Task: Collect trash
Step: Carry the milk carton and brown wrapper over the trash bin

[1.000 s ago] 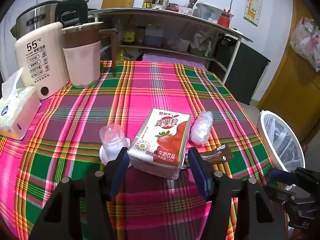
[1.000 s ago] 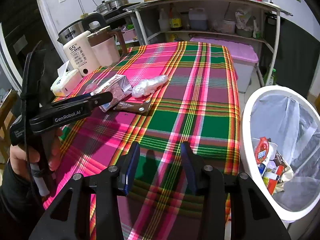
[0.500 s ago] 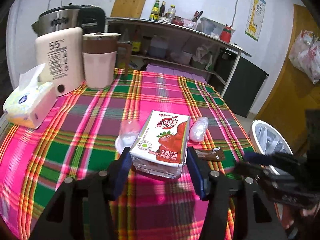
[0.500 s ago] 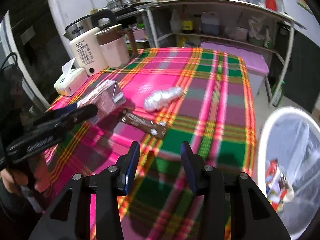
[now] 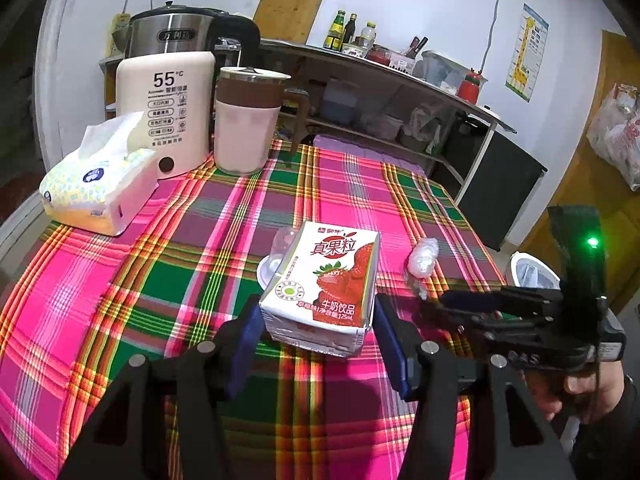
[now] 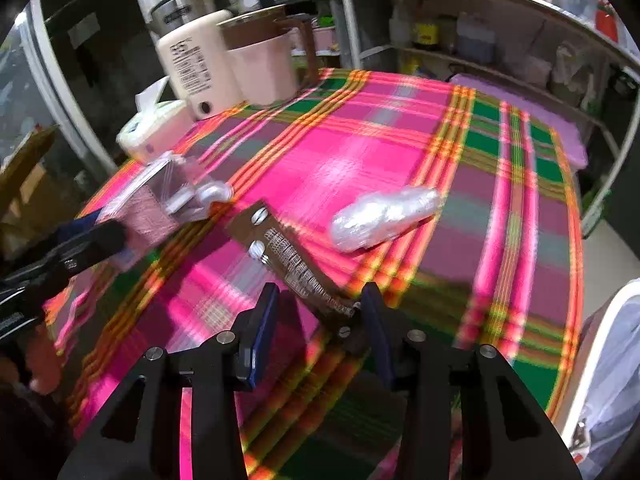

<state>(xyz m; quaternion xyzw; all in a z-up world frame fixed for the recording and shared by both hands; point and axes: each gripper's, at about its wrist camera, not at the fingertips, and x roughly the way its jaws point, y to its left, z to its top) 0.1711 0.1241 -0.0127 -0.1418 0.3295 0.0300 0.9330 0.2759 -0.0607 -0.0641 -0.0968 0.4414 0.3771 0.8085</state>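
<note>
A white strawberry milk carton (image 5: 326, 288) lies on the plaid tablecloth (image 5: 160, 280), its near end between the fingers of my open left gripper (image 5: 316, 332). A clear plastic cup (image 5: 276, 260) lies behind the carton. A crumpled clear wrapper (image 5: 422, 258) lies to the right; it also shows in the right wrist view (image 6: 384, 216). A brown snack wrapper (image 6: 292, 260) lies flat, its near end between the fingers of my open right gripper (image 6: 320, 320). The carton (image 6: 160, 204) shows at left there.
A tissue pack (image 5: 100, 188), a white 55°C kettle (image 5: 168, 108) and a pink jug (image 5: 248, 128) stand at the table's far left. A white bin with a liner (image 5: 532, 276) stands off the table's right edge (image 6: 600, 360). Shelves stand behind.
Both grippers moved forward. The left closed in around the carton's near end. The right swung left from the bin side toward the brown wrapper, which now lies between its fingers.
</note>
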